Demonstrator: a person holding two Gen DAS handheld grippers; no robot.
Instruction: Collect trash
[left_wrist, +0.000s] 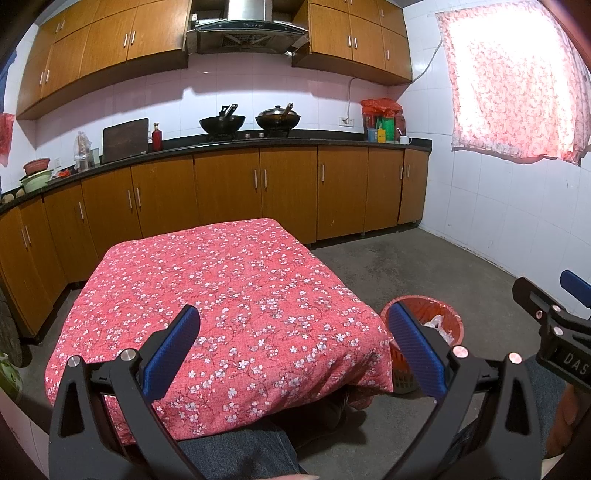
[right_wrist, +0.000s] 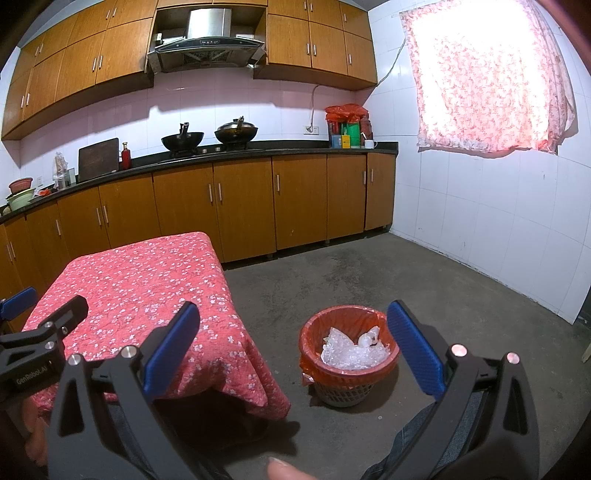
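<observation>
A waste basket (right_wrist: 349, 384) with a red liner stands on the floor right of the table and holds crumpled clear plastic (right_wrist: 354, 350). In the left wrist view the basket (left_wrist: 448, 317) shows partly behind a finger. My left gripper (left_wrist: 291, 349) is open and empty above the near edge of the table (left_wrist: 229, 295), which has a red floral cloth. My right gripper (right_wrist: 291, 349) is open and empty above the floor between the table (right_wrist: 140, 284) and the basket. Each gripper shows at the edge of the other's view.
Wooden cabinets (right_wrist: 243, 210) and a dark counter with two woks (right_wrist: 208, 138) run along the far wall. A tiled wall with a curtained window (right_wrist: 487, 77) is on the right. My jeans-clad legs (left_wrist: 240, 452) are under the grippers. The floor is grey concrete.
</observation>
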